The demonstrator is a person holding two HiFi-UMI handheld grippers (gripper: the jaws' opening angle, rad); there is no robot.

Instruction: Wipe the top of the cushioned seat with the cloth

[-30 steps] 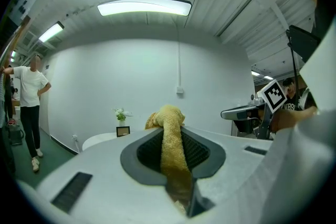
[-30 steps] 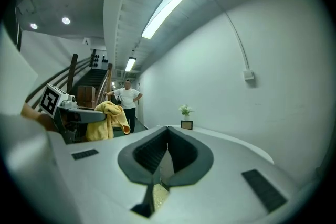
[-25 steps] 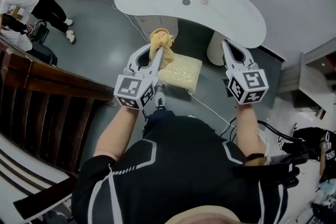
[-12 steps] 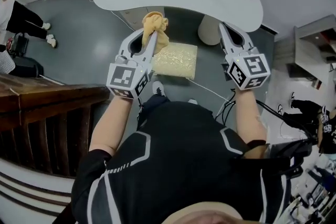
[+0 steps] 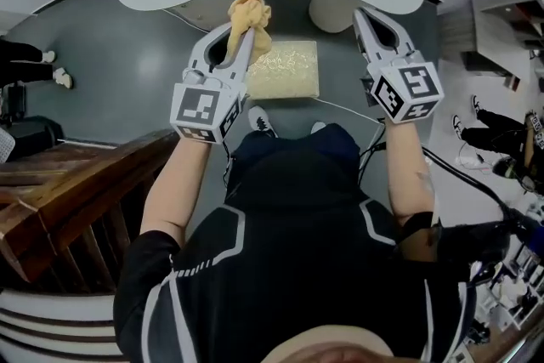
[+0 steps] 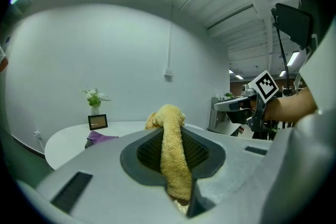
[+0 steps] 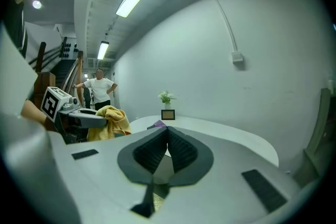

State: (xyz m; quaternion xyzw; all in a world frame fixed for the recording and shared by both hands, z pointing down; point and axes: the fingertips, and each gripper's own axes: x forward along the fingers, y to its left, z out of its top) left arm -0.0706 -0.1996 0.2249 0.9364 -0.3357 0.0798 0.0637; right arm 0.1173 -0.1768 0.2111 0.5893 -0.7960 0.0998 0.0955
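Since we stepped forward, the seat [image 5: 285, 70] lies right below us, so wiping can start. Our left gripper [image 5: 242, 34] clamps the cloth [image 5: 249, 15] above it; our right gripper [image 5: 364, 17] is closed on nothing.

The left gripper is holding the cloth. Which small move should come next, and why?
Probably lower the left gripper toward the cushioned seat until the cloth meets its top. Its jaws are already shut on the cloth, yet its view looks out level at the white table, so the cloth seems to be held above the seat, not on it.
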